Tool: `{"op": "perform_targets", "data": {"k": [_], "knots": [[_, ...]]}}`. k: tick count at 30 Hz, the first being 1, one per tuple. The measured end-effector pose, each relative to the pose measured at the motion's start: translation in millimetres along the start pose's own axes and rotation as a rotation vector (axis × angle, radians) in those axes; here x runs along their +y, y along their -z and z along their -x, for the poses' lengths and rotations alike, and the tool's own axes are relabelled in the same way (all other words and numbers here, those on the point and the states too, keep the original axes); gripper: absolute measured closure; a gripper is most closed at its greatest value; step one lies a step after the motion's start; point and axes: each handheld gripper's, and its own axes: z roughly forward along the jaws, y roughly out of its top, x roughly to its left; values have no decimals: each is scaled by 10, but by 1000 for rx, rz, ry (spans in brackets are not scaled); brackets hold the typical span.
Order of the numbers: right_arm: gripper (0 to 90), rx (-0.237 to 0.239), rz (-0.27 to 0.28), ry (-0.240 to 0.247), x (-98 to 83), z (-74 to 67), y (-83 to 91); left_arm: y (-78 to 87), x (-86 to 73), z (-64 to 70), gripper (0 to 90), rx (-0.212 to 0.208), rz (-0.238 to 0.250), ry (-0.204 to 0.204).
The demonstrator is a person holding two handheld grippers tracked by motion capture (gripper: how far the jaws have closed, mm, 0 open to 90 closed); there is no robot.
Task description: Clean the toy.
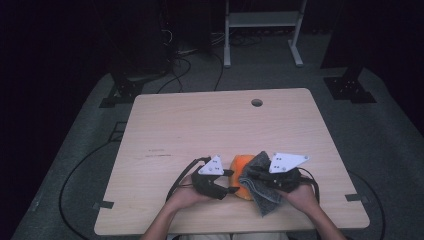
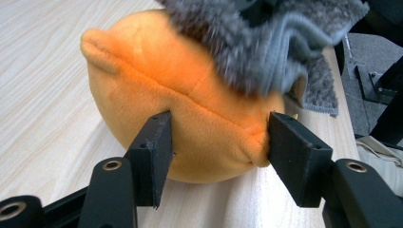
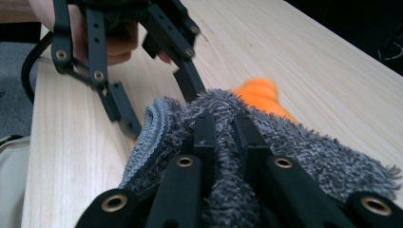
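I am bracing the orange plush toy (image 2: pixel 190 118), sitting near the table's (image 1: pixel 200 120) six o'clock edge, with my left gripper (image 2: pixel 218 156) clamped on its sides; my right gripper (image 3: pixel 223 137), pinched on the grey cloth (image 3: pixel 294 152), is wiping its top; I am keeping the wiping strokes light, so the toy is not slipping free.

We find no legible txt, label, brand, no. or sign anywhere. Nothing printed on the orange plush toy (image 2: pixel 190 123) btwn the left tongs (image 2: pixel 216 152), on the grey towel (image 3: pixel 285 156) pinched in the right tongs (image 3: pixel 223 128), or on the wooden table (image 1: pixel 200 125) beyond both.
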Motion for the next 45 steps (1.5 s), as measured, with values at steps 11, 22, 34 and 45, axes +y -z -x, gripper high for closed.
{"op": "perform_targets", "data": {"k": [11, 22, 34, 45], "knots": [[809, -41, 4, -68, -251, 110, 189, 54, 51, 0, 432, -8, 93, -3], [810, 8, 18, 81, 4, -287, 8, 35, -33, -120, 511, 28, 34, 97], [811, -39, -38, -55, -460, 71, 306, 20, -52, -72, 502, 47, -23, 62], [808, 46, 27, -148, -177, 267, 210, 154, 72, -46, 245, 23, 22, 79]]}}
